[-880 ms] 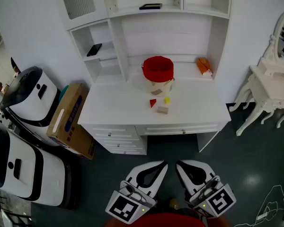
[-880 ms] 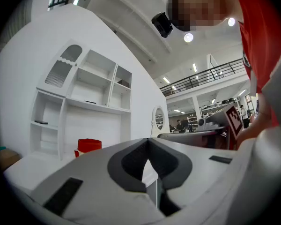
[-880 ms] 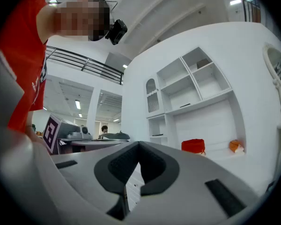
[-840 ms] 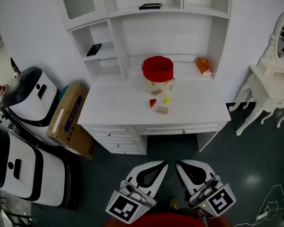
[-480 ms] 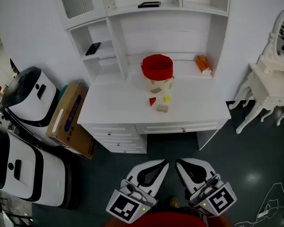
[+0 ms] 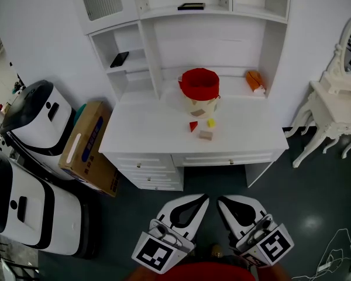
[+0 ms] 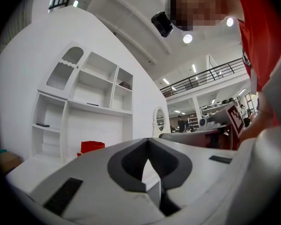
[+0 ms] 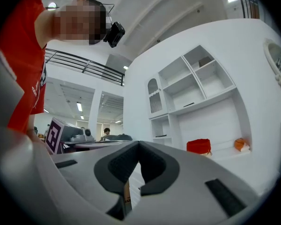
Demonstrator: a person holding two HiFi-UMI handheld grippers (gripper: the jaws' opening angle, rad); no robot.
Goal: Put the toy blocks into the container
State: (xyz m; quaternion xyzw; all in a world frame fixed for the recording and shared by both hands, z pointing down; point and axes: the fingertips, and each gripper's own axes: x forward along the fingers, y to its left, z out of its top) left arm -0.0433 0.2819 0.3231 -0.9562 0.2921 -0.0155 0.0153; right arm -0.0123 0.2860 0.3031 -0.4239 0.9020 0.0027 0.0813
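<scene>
The only markings near my tools are the black-and-white square patterns on the cubes of the left gripper (image 6: pixel 199 201) and the right gripper (image 6: pixel 224 202). The blue print on the side of the cardboard box (image 6: pixel 88 148), off to the left of the left gripper, is too small for me to read. Both grippers hang low in front of the white desk (image 6: pixel 134 134), tips pointing toward it, and each has its jaws closed together with nothing between them. The three toy blocks lie on the desk top well ahead of both tips, in a loose cluster: a red block (image 6: pixel 193 126) that looks wedge-shaped, a small yellow block (image 6: pixel 210 122) just beside it, and a tan block (image 6: pixel 206 135) nearest to me, its longer side lying roughly across my line of reach. I cannot tell which way the red block points. Just beyond them the container (image 6: pixel 200 92), a pale fabric bucket with a red lining, stands upright with its mouth open. Inside it I can make out only the red lining. An orange item (image 6: pixel 255 81) sits farther back, ahead of the right gripper.
</scene>
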